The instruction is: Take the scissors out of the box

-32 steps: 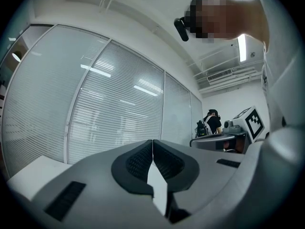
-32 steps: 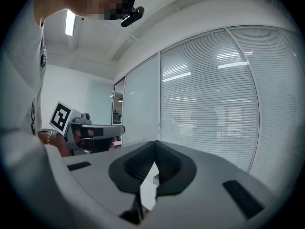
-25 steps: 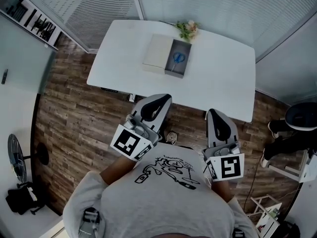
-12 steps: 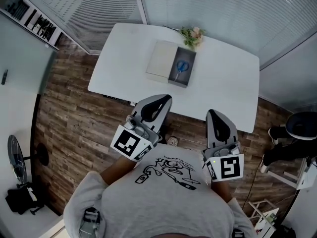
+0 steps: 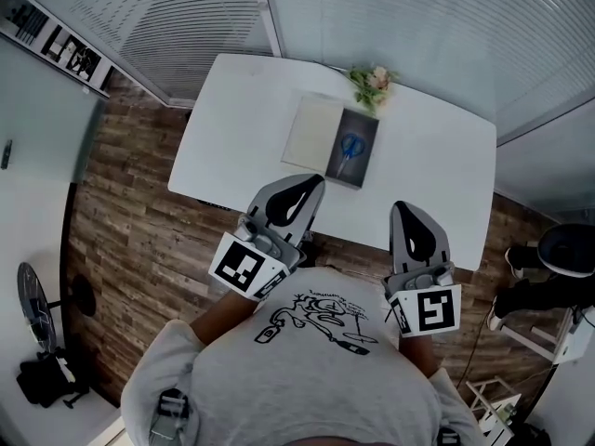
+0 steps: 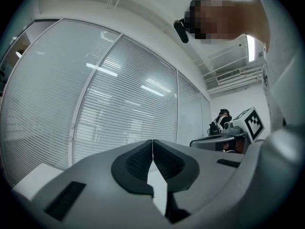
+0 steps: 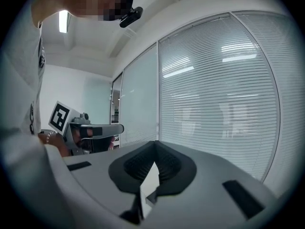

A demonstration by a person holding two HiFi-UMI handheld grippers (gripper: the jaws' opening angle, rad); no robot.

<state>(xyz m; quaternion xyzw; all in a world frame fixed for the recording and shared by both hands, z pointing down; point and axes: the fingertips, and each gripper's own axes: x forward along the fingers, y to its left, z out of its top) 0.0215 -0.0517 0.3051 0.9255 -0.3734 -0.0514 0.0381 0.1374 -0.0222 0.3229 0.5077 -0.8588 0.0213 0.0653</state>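
Observation:
Blue-handled scissors (image 5: 350, 145) lie inside an open dark grey box (image 5: 363, 156) on the white table (image 5: 242, 119). The box's pale lid (image 5: 313, 135) rests flat against its left side. My left gripper (image 5: 302, 184) and right gripper (image 5: 407, 212) are held level in front of the person's chest, over the table's near edge and short of the box. Both are shut with nothing between the pads, as seen in the left gripper view (image 6: 152, 144) and the right gripper view (image 7: 155, 147). Neither gripper view shows the box.
A small bunch of flowers (image 5: 374, 80) stands behind the box. Slatted glass walls (image 5: 418, 26) run behind the table. Another person sits at the right edge (image 5: 548, 282). A floor fan (image 5: 33, 295) and a black bag (image 5: 42, 379) are at the left.
The table and box have slid down the head view toward the grippers as the person moved forward. Both grippers keep the same shut pose.

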